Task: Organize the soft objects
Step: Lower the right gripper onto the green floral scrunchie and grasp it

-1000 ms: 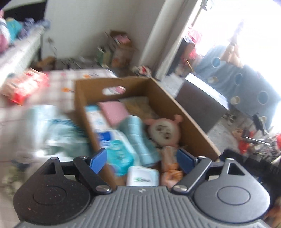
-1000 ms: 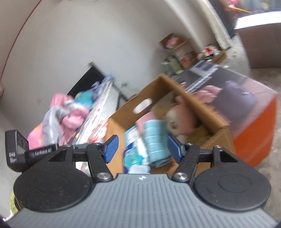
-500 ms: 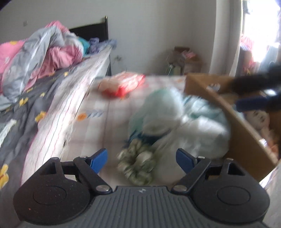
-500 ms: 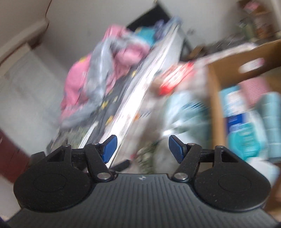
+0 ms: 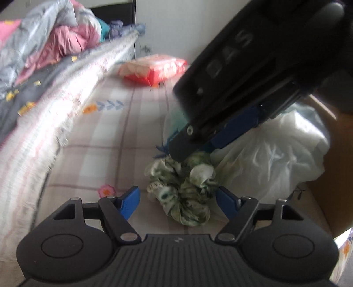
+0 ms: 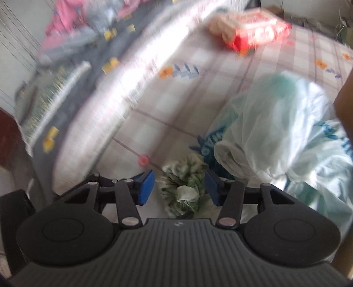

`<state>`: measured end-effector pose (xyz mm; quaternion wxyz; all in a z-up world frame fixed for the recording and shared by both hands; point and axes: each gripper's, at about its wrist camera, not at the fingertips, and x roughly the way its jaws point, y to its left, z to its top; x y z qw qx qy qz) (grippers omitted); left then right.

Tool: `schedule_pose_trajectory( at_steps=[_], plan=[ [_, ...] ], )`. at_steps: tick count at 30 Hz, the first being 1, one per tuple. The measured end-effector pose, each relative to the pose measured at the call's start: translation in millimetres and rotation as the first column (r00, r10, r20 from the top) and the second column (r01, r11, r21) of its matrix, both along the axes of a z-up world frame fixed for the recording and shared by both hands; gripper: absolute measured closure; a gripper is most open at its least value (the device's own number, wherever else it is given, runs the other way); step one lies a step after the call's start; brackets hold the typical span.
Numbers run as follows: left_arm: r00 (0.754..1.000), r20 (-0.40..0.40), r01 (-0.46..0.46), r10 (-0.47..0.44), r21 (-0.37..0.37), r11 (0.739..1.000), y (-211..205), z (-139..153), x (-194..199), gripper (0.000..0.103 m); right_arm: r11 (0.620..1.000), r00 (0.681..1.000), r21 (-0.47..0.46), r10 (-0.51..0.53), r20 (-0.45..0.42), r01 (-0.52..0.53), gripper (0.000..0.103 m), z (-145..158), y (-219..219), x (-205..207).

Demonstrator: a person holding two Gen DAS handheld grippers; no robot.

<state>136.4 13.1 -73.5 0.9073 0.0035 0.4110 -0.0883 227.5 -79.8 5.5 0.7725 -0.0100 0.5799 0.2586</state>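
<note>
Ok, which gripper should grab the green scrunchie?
Probably the right gripper: its jaws, just closing, already straddle the green scrunchie without pressing. The left gripper sits behind it, jaws wider, also just closing.

I am working in a lived-in bedroom of a home. From my left camera a bed with a checked, flower-printed sheet [image 5: 123, 123] fills the middle, with a crumpled pink and grey duvet [image 5: 44, 44] heaped at ten o'clock against a dark headboard [image 5: 114, 7] and a plain white wall [image 5: 174, 26] at twelve. A red-and-white soft pack [image 5: 154, 68] lies on the sheet at twelve, and a cardboard box [image 5: 337, 176] stands on the bed at three.
</note>
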Motion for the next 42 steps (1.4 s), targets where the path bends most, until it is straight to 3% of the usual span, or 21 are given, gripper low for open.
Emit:
schedule_pose_trajectory(
  at_steps=[3, 5, 8, 11, 16, 22, 30, 36, 42],
  plan=[
    [1.0, -0.013, -0.006, 0.006, -0.015, 1.0, 3, -8, 4, 0.034, 0.998, 0.999, -0.056, 0.022, -0.028, -0.023, 0.058, -15, 6, 3],
    [1.0, -0.024, -0.016, 0.016, -0.02, 1.0, 5, -11, 7, 0.05, 0.997, 0.999, -0.072, 0.025, -0.042, -0.028, 0.063, -24, 9, 5],
    [0.999, -0.019, -0.033, 0.033, -0.02, 0.999, 9, -10, 5, 0.07, 0.998, 0.998, -0.062, 0.022, -0.062, -0.026, 0.074, -31, 8, 7],
    [0.999, -0.002, -0.052, 0.052, -0.036, 0.998, 18, -2, 0, 0.078, 0.999, 0.998, -0.028, 0.016, -0.064, -0.017, 0.082, -31, 5, 7],
    [0.995, 0.06, -0.072, 0.074, -0.033, 0.997, 28, 22, -22, 0.08, 0.995, 0.999, 0.097, -0.001, -0.053, 0.006, 0.087, -11, -5, 1],
    [0.981, 0.182, -0.058, 0.061, -0.02, 0.998, 23, 71, -52, 0.086, 0.974, 1.0, 0.225, -0.024, 0.003, 0.023, 0.088, 30, -30, -21],
    [0.945, 0.3, 0.137, -0.127, -0.013, 0.99, -48, 121, -55, 0.09, 0.928, 0.982, 0.347, -0.171, 0.075, 0.135, 0.092, 87, -128, -60],
    [0.895, 0.318, 0.341, -0.314, -0.033, 0.939, -132, 139, -51, 0.09, 0.875, 0.928, 0.387, -0.356, 0.11, 0.29, 0.092, 108, -234, -99],
    [0.851, 0.264, 0.485, -0.455, -0.062, 0.872, -206, 130, -51, 0.09, 0.817, 0.86, 0.39, -0.499, 0.108, 0.425, 0.092, 103, -320, -141]
  ],
)
